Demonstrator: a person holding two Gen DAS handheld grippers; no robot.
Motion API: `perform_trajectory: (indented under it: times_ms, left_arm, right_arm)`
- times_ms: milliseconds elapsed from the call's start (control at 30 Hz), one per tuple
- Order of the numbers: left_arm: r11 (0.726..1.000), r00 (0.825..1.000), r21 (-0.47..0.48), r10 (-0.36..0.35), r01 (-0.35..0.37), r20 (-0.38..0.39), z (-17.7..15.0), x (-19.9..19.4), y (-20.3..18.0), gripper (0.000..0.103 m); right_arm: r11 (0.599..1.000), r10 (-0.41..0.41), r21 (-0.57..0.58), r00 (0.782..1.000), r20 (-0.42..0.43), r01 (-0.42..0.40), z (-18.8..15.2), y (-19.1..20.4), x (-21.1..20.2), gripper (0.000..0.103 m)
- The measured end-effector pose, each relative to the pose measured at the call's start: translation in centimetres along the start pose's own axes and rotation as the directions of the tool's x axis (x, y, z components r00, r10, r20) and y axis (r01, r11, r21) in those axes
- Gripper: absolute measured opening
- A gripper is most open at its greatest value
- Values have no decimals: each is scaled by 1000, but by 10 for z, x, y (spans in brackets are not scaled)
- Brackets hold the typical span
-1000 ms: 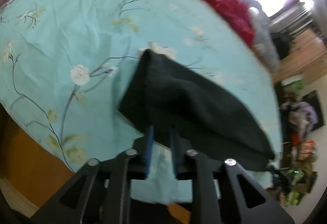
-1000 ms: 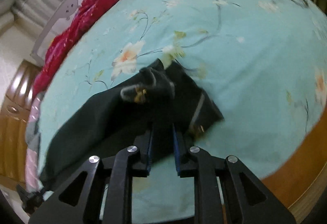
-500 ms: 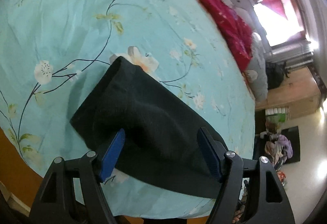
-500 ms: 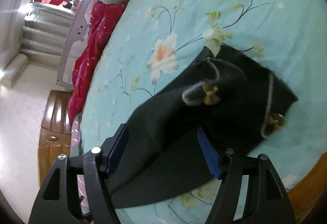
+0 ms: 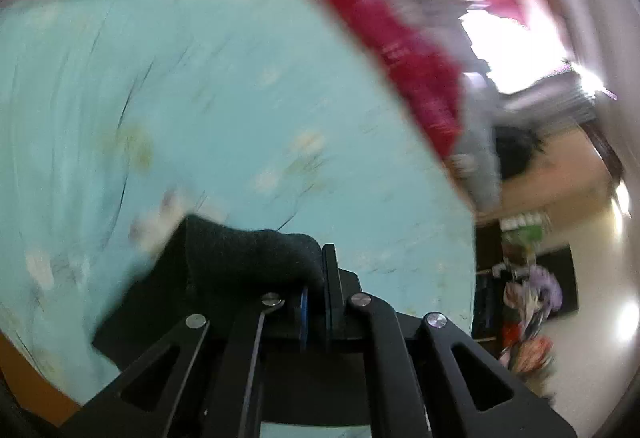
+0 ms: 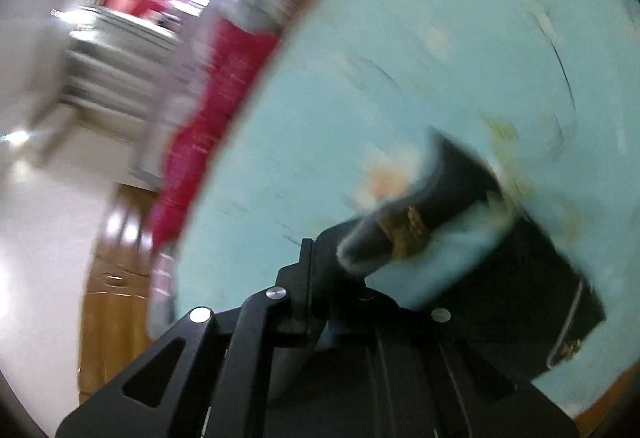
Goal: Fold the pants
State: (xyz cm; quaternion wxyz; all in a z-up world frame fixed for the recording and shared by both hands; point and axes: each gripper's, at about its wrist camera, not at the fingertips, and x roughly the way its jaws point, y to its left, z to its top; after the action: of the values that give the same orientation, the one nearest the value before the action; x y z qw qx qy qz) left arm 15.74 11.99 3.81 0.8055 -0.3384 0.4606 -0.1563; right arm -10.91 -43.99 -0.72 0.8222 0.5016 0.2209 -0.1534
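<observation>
Left gripper (image 5: 316,302): clenched on black pants (image 5: 248,258) fold.
Right gripper (image 6: 320,278): clamped on waistband edge.
Risk: thin pinches are slipped, fold is dropped onto bedsheet (image 5: 240,78).

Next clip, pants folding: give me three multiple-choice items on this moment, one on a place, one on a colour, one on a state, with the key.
1. Where do the pants lie?
A. on a bed with a turquoise floral sheet
B. on a wooden floor
C. in a basket

2. What colour is the bedding heaped at the bed's far edge?
A. yellow
B. red
C. white

3. How is the left gripper?
A. wide open over the sheet
B. out of view
C. shut on the pants

Key: 1 A, turquoise sheet surrounds the dark cloth; 2 B, a red heap lines the far edge; 3 C, cloth bunches between the closed fingers.
</observation>
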Motion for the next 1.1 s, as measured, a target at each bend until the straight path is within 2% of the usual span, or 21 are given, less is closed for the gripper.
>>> perform_trajectory:
  times_ms: [33, 67, 133, 200, 267, 300, 333, 367, 400, 467, 567, 667, 733, 800, 900, 1000, 1033, 1100]
  left_arm:
    - [997, 999, 64, -32, 30, 27, -4, -14, -12, 4]
    - [994, 999, 102, -35, 32, 34, -10, -20, -15, 5]
    - [983, 1000, 183, -4, -1, 24, -34, -25, -7, 5]
    - [979, 997, 191, 76, -69, -34, -68, -9, 28, 5]
    - [977, 973, 139, 183, -164, -138, -93, 18, 68, 4]
    - [974, 954, 92, 224, -209, -201, -104, 32, 92, 4]
    - [975, 948, 34, 221, -219, -229, -110, 38, 110, 4]
    - [983, 960, -39, 167, -180, -224, -112, 35, 121, 4]
    - [985, 967, -71, 137, -155, -213, -110, 29, 123, 4]
    - [989, 975, -64, 120, -134, -189, -107, 18, 115, 5]
    - [986, 974, 14, 165, -165, -156, -105, 14, 103, 8]
    - [980, 964, -2, 194, -198, -183, -112, 21, 112, 8]
    - [982, 965, -44, 170, -183, -200, -116, 24, 123, 8]
    - [985, 969, -64, 148, -163, -198, -117, 31, 128, 8]
    - [983, 965, -45, 166, -178, -201, -116, 38, 125, 8]
    - [980, 964, -54, 178, -192, -200, -115, 40, 120, 8]
    - [980, 964, -57, 177, -191, -197, -114, 43, 117, 8]
    - [981, 966, -53, 172, -186, -193, -114, 44, 118, 8]
  right_arm:
    - [999, 22, -45, 999, 33, -20, 4, 12, -14, 6]
    - [998, 32, -64, 998, 48, -29, 5, 15, -23, 6]
    - [998, 21, -62, 999, 43, -18, -3, 3, -35, 6]
    - [999, -14, -30, 1000, 15, 14, -20, -25, -36, 6]
    - [994, -104, 16, 993, -57, 105, -48, -68, -26, 6]
    - [992, -119, 40, 989, -85, 123, -55, -81, -21, 6]
    - [987, -139, 71, 984, -113, 147, -64, -97, -15, 6]
    - [983, -148, 89, 981, -123, 160, -70, -107, -12, 6]
    - [983, -139, 99, 983, -119, 152, -72, -109, -12, 6]
    - [988, -114, 95, 989, -99, 123, -70, -103, -18, 6]
    - [998, -63, 18, 997, -54, 64, -61, -83, -31, 6]
    - [993, -111, 22, 991, -77, 113, -65, -88, -24, 8]
    - [984, -165, 50, 977, -133, 173, -72, -102, -15, 10]
    - [982, -135, 109, 980, -147, 152, -76, -114, -15, 10]
    - [984, -109, 131, 988, -106, 123, -70, -115, -25, 12]
    - [990, -116, 74, 988, -99, 123, -56, -105, -22, 12]
    - [992, -111, 46, 992, -66, 114, -50, -96, -28, 12]
    - [999, -41, -18, 999, 35, 42, -43, -76, -45, 11]
